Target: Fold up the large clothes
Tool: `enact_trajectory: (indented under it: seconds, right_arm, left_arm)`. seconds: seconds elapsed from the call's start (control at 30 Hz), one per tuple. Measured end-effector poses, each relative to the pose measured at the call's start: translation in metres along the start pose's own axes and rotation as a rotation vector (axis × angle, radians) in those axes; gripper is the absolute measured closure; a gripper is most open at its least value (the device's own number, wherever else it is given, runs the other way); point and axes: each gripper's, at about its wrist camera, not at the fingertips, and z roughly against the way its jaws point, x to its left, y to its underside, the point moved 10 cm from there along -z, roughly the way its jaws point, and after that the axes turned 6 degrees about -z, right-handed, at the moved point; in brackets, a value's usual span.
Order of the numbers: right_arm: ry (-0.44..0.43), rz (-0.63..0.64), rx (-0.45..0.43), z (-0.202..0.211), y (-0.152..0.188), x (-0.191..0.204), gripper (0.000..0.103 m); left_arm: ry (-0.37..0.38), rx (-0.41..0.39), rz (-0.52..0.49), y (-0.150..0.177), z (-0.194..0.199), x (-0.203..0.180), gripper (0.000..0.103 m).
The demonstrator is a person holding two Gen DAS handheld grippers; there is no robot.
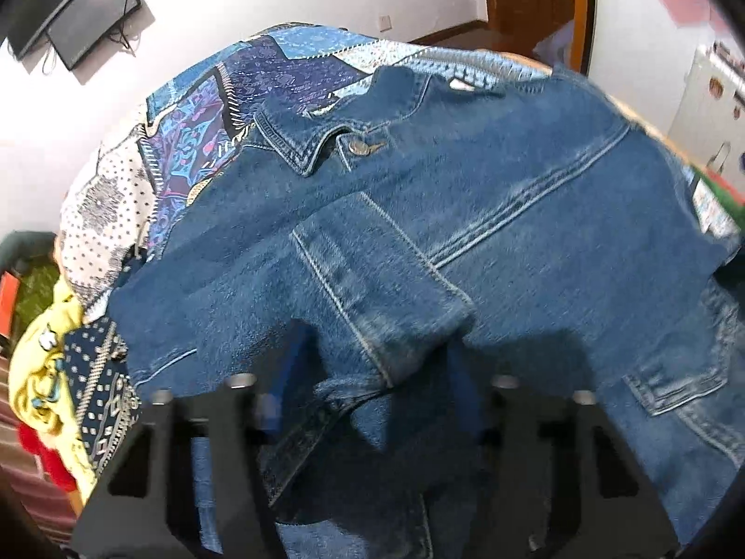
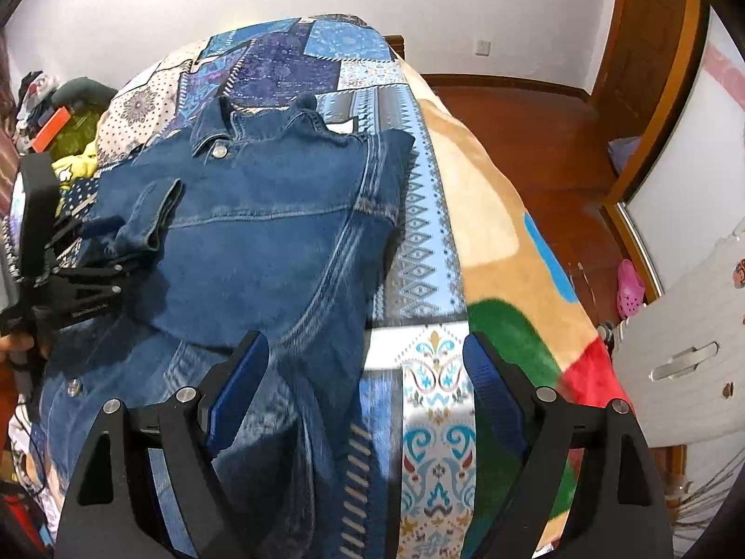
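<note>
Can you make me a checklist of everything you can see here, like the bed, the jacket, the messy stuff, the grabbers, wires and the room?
Surface: bed with patchwork quilt and a tan fleece blanket.
Job's things: denim jacket lying front up, collar away from the cameras, one sleeve folded across the chest.
Clutter: yellow garment and red item beside the bed.
Grippers: left hand-held gripper at the sleeve cuff, grip unclear; right hand-held gripper open, empty.
Cables: wires dangling under the wall TV.
Surroundings: wooden floor, pink shoe.

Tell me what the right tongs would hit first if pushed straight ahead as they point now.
Probably the patterned bedspread lying between the open right tongs, with the denim jacket's edge beside the left finger; depth is hard to judge.
</note>
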Motion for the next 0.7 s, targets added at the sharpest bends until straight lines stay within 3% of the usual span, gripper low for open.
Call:
enact_trajectory:
  seconds: [0.03,0.17,0.3,0.5,0.7]
  right_arm:
    - [0.001,-0.006,0.003,-0.005,-0.003,0.001,0.020]
    - [-0.013,-0.026,0.027,-0.018,-0.005,0.003,0.020]
    - [0.000,-0.036,0.054,-0.028,-0.001,0.003,0.020]
    - [-0.003,-0.080,0.099,-0.040,0.005,-0.002,0.020]
    - [0.011,-0.083,0.122,-0.043,0.011,-0.005,0.020]
  left_arm:
    - [0.021,-0.021,0.016,-0.002,0.005,0.001,0.069]
    - [0.067,-0.106,0.135,-0.006,0.030,0.022,0.077]
    - [0.169,-0.168,0.349,0.004,0.055,0.068,0.081]
    - [0.132,-0.190,0.499,0.037,0.067,0.124,0.081]
    - [0.072,-0.117,0.625,0.096,0.050,0.162,0.081]
